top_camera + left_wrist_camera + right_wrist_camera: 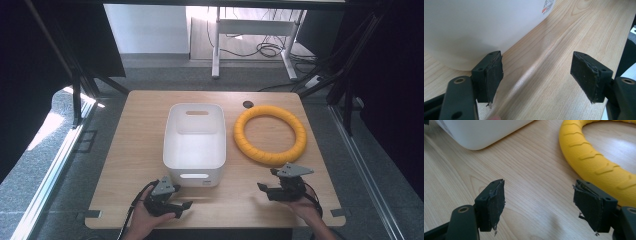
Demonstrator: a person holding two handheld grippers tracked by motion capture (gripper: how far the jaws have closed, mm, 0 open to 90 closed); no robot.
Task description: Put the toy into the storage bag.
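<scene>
Table: white bin at centre, empty; yellow ring toward the right edge, just beside the bin. Left gripper and right gripper at the near edge, jaws apart, holding nothing. Risk: the ring's broad, ridged, curved surface may slip from a shallow pinch; the left gripper, close to the bin, may nudge it.

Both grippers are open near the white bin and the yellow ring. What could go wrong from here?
1. The yellow ring is wide and lies flat; the right gripper can pinch only one side, so the ring may sag or swing when lifted.
2. The ring looks wider than the white bin, so it may catch on the rim rather than drop in.
3. The left gripper sits close beside the bin wall; a small sideways move might shove it.
</scene>
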